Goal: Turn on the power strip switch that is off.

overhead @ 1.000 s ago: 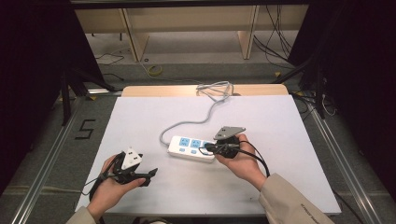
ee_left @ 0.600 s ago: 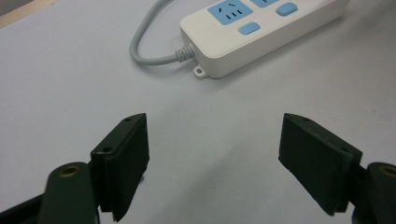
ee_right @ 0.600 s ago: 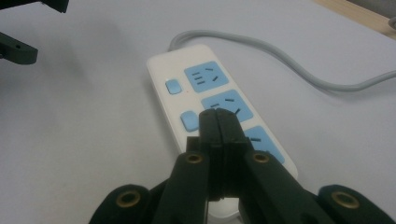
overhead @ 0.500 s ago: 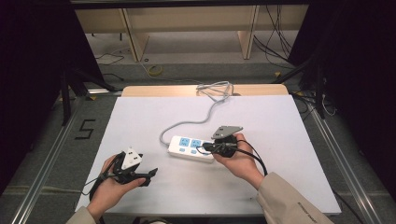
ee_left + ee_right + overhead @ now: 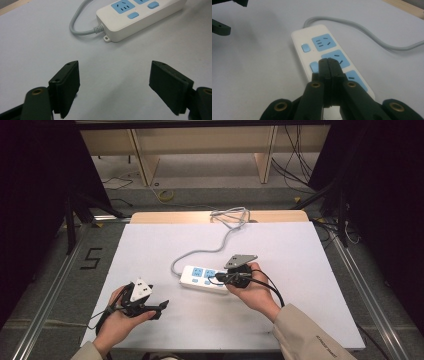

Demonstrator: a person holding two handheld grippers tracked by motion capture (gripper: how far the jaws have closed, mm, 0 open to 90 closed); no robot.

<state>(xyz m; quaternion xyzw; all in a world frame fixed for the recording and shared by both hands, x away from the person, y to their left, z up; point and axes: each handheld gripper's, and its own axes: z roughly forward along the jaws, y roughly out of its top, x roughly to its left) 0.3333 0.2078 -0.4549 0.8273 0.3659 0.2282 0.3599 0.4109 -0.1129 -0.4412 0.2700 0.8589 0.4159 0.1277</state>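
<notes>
A white power strip [image 5: 196, 276] with blue sockets and blue switches lies near the middle of the white table [image 5: 300, 255]. My right gripper [image 5: 220, 279] is shut with nothing between its jaws. Its tips hover over the strip [image 5: 322, 45], at the second blue switch [image 5: 313, 67] and the edge of the second socket; whether they touch it I cannot tell. My left gripper [image 5: 161, 308] rests low at the front left, apart from the strip. In its own view the left gripper [image 5: 115, 87] stands wide open over bare table, with the strip's cable end [image 5: 140, 17] ahead of it.
The strip's grey cable [image 5: 220, 242] curves to the table's far edge and ends in a loose coil [image 5: 231, 214] on a wooden strip. Wooden shelving stands behind the table. Metal rails run along both sides. The left gripper's jaws [image 5: 222, 15] show in the right gripper view.
</notes>
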